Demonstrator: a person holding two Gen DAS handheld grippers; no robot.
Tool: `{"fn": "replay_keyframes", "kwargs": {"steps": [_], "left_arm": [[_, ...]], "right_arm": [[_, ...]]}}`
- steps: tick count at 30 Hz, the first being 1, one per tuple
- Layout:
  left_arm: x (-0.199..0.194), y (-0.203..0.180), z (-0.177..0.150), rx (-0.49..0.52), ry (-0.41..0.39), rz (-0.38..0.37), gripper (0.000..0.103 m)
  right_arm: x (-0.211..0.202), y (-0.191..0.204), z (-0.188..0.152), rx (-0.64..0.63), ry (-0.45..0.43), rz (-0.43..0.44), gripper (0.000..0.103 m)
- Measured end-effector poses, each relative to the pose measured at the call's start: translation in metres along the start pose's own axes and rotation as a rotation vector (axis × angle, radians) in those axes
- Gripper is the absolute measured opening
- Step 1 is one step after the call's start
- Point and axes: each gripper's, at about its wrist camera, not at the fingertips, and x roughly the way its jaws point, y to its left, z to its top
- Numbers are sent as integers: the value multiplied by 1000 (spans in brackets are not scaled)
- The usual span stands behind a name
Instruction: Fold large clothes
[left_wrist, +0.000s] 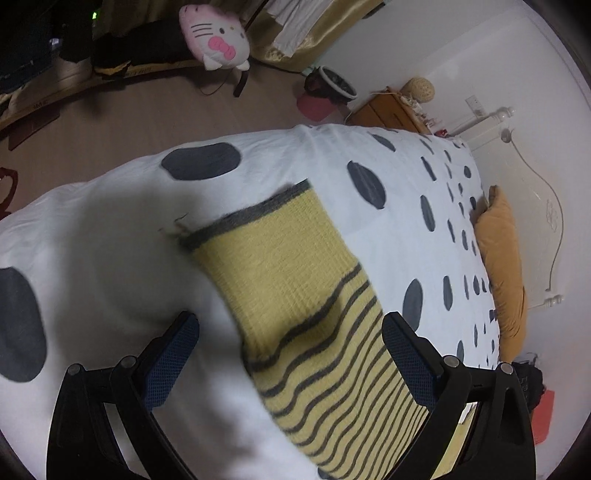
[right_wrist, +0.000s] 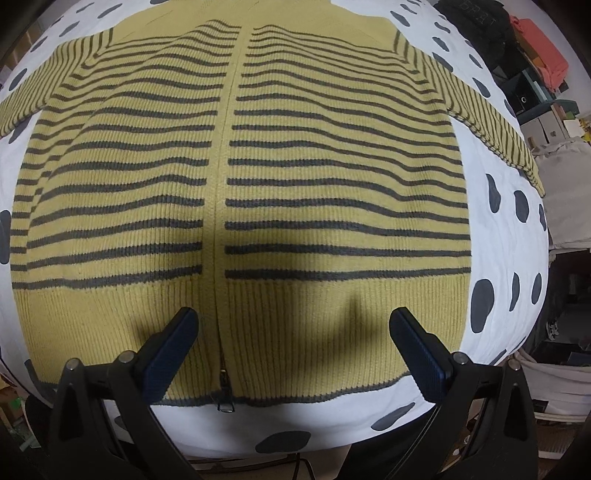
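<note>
A yellow knit cardigan with grey stripes (right_wrist: 295, 166) lies spread flat, front up, on a white bed cover with grey spots (right_wrist: 517, 258). Its zipper (right_wrist: 225, 398) runs down the middle, and both sleeves stretch out to the sides. My right gripper (right_wrist: 293, 332) is open and hovers over the plain ribbed hem, holding nothing. In the left wrist view one sleeve (left_wrist: 295, 280) with a grey-edged cuff lies on the cover (left_wrist: 110, 240). My left gripper (left_wrist: 290, 336) is open above the sleeve, holding nothing.
A mustard pillow (left_wrist: 506, 273) lies by the white headboard (left_wrist: 546, 206). A wooden nightstand (left_wrist: 388, 110), a fan (left_wrist: 332, 83) and a pink cat plush (left_wrist: 214, 35) stand beyond the bed. Shelves, boxes and dark clothes (right_wrist: 476, 22) sit to the bed's right.
</note>
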Motion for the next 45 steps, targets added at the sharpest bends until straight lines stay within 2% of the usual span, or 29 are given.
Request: {"fn": "replay_keyframes", "kwargs": {"steps": [1,3,4,5,8,10,11,15,16,18,20,23,25,28,32,34,36,37,39,41,42,43,44,45], "left_arm": [[2,-4,0,15,-9,-3,95],[7,-11,-2,44,-6,55,61],[14,-12,-2,47,21,111,21],[19,-11,-2,29,45,120,12],[11,-13,-4,15,18,108,9],[-4,-29,-12,87,-21,159,7],[-12,-41,-18,122,-38,153,7],[-56,-111,-53,277,-118,46,7],[-67,-131,-66,310,-124,13,7],[-77,-174,-95,368,-102,-66,7],[-79,-227,-143,465,-58,-132,7],[-65,-299,-234,589,41,-210,7],[-43,-345,-308,671,126,-258,7],[-7,-392,-401,736,258,-315,7],[43,-427,-525,850,415,-322,7],[61,-430,-576,912,443,-275,8],[83,-424,-612,979,470,-205,13],[89,-417,-618,992,469,-187,14],[76,-412,-610,981,451,-246,22],[55,-403,-583,936,469,-309,57],[40,-395,-564,913,429,-337,64],[24,-383,-542,884,365,-358,79],[10,-372,-527,865,316,-355,87],[1,-362,-507,848,269,-333,87]], "right_arm": [[1,1,0,-1,-2,-1,103],[5,1,1,2,4,1,103],[6,0,1,7,7,3,103],[8,-1,3,12,10,2,103],[10,-10,5,32,-10,21,103],[10,-17,10,44,-53,35,102],[13,-22,13,53,-69,42,102],[33,-43,27,121,-70,75,102],[39,-51,30,152,-71,101,102],[46,-67,34,201,-71,156,94],[50,-85,39,252,-76,217,94],[46,-116,45,316,-126,268,94],[42,-138,51,340,-155,261,94],[41,-166,56,361,-169,233,94],[41,-198,49,396,-189,231,94],[44,-212,44,419,-197,224,94],[48,-228,44,444,-205,224,94],[50,-235,46,458,-207,231,94],[52,-245,51,480,-216,267,94],[53,-252,64,487,-251,343,94],[53,-252,71,485,-264,368,94],[55,-251,86,482,-283,419,94],[56,-249,95,479,-288,461,94],[59,-245,109,474,-293,517,94]]}}
